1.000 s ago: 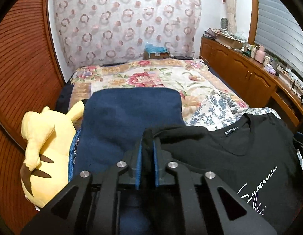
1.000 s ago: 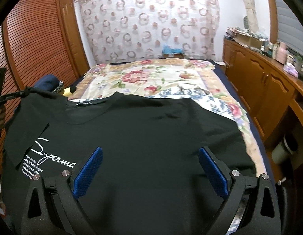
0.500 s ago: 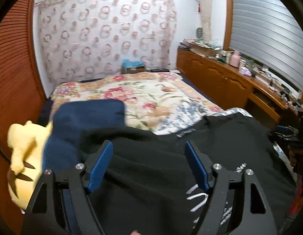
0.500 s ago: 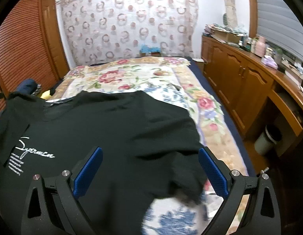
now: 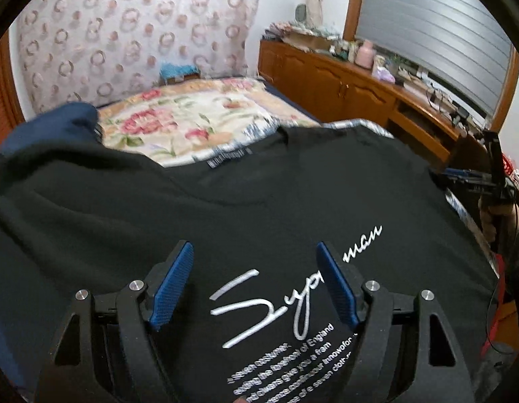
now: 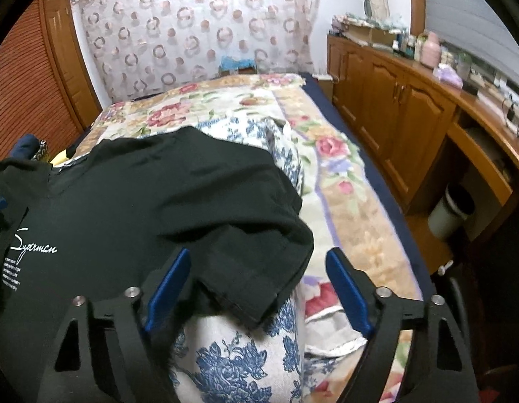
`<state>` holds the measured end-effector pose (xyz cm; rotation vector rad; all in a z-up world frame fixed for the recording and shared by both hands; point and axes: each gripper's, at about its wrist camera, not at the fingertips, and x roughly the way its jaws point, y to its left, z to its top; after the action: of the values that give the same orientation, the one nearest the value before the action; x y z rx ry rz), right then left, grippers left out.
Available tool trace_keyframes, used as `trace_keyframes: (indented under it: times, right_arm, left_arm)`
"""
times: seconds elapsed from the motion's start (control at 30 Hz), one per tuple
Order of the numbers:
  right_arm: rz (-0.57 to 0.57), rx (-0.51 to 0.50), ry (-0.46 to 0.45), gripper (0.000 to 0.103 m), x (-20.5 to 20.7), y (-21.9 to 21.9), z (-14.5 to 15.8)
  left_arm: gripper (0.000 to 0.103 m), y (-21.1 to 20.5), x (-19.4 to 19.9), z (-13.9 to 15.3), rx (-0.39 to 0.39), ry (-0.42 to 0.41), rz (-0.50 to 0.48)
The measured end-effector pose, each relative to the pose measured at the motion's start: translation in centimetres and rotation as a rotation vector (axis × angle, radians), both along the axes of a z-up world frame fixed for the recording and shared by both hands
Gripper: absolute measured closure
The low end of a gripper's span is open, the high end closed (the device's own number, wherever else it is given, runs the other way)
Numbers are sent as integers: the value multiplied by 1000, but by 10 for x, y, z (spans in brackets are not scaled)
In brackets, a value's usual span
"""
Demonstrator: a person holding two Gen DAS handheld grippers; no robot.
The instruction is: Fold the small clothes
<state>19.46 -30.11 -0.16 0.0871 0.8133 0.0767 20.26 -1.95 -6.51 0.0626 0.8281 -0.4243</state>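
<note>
Black T-shirt (image 6: 165, 201) lies flat on floral bedspread (image 6: 343, 208), collar toward far end. Right gripper (image 6: 257, 285) spread, jaws just been narrowing, sleeve hem between them, not pinched. Left gripper (image 5: 254, 282) spread, over chest print, holds nothing. Right hand nearer sleeve.

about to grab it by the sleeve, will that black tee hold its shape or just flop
The black t-shirt will probably flop: it drapes and wrinkles over the bedding. Its sleeve already lies creased, so it will likely sag. It looks thin, so probably light.
</note>
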Motion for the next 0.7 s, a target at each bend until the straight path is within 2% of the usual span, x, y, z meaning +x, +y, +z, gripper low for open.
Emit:
trace_keyframes:
  times: [0.2,0.37,0.5,0.53,0.57,0.63,0.7]
  right_arm:
    - [8,32,38,37,8,5,-3]
    - [22,37,40,55,10,5,-3]
    - [20,-15,27,66,4,-3,-4]
    - [19,-34,24,70,2,-2,-4]
    - [17,-57,21,80,1,-1,-3]
    - [25,-71,0,91,2,-1,-1]
    - [38,-82,-25,94,0,2,1]
  left_arm:
    - [26,-16,0,-20,41,47,-7]
    - [26,-24,-2,-30,64,70,-16]
    - [26,-28,-3,-34,93,56,-14]
    - [25,-28,-3,-34,97,52,-15]
    - [24,-28,-3,-36,105,43,-18]
    - [23,-30,-6,-37,115,31,-18]
    - [22,-30,-4,-36,109,34,-16]
